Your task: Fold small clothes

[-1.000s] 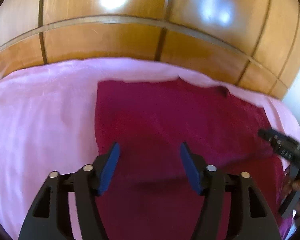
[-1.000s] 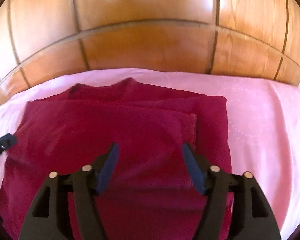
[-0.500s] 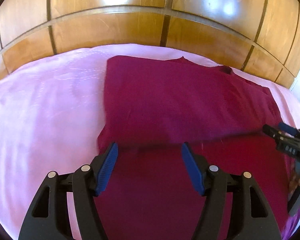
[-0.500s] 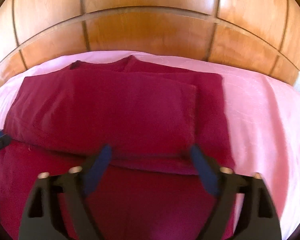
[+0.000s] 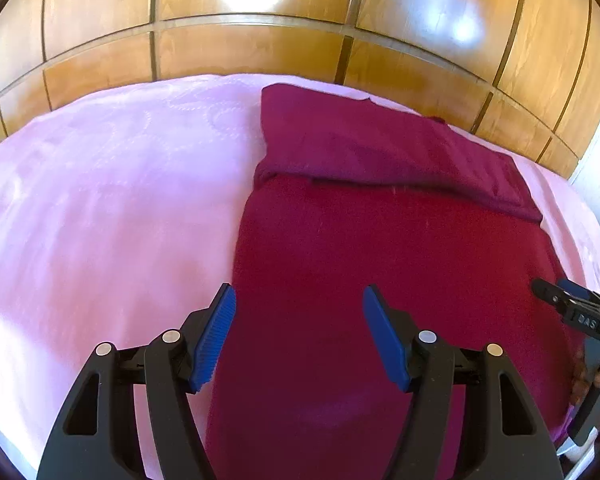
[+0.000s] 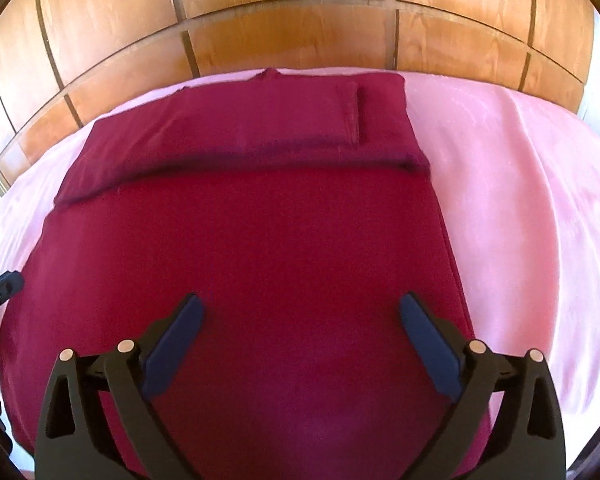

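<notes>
Garment (image 5: 380, 264), dark red, flat on pink sheet (image 5: 100, 200), both grippers spread above it and holding nothing.

Near hem is cut off at 6 o'clock in both views; right gripper (image 6: 300, 320) shows in the left view only as a tip at 3 o'clock, and the hand behind it is hard to make out. Left gripper (image 5: 298, 316) hangs over the garment's left edge. Far part is doubled toward 12 o'clock into a thicker band below wood panels (image 5: 260, 40).
</notes>
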A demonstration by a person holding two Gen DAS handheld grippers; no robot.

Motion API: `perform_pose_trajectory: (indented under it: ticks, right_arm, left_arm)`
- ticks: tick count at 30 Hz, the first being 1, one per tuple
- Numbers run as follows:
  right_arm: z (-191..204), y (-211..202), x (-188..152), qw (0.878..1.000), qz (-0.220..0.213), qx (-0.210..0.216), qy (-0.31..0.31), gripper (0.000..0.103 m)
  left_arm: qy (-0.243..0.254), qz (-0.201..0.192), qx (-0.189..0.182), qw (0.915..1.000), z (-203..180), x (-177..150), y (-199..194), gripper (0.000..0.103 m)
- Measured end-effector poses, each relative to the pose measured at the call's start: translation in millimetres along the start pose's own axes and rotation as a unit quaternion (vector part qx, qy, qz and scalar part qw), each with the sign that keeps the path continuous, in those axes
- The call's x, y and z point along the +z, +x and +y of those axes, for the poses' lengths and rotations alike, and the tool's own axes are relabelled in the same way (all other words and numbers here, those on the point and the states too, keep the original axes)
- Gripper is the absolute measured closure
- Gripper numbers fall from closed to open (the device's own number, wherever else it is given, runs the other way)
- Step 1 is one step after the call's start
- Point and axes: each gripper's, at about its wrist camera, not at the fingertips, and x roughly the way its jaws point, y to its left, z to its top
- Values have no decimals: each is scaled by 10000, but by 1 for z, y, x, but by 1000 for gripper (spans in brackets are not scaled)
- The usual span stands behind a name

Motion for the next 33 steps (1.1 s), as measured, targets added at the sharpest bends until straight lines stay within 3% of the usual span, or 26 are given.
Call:
perform_pose_trajectory:
  ticks: [6, 17, 24, 28, 30, 33]
  right_arm:
    - [4, -17, -24, 9999, -77, -62, -104, 2]
    - [-1, -36, -40, 9995, 95, 101, -279, 2]
    - [-20, -60, -46, 9997, 5, 230, 58, 3]
    - [-40, -71, -46, 9990, -114, 215, 363, 4]
    - [-52, -73, -48, 9983, -84, 233, 529, 13]
    - [-71, -70, -56, 9960, 148, 377, 798, 34]
  left_arm:
    - [-146, 120, -3, 9998, 11, -25, -2, 38]
    - [94, 5, 68, 9999, 6, -46, -11, 38]
    - [222, 0, 110, 9997, 3, -55, -21, 38]
    - [230, 144, -66, 9996, 6, -63, -31, 38]
    - [235, 259, -274, 9990, 10, -70, -39, 39]
    - [222, 377, -506, 9978, 15, -79, -46, 52]
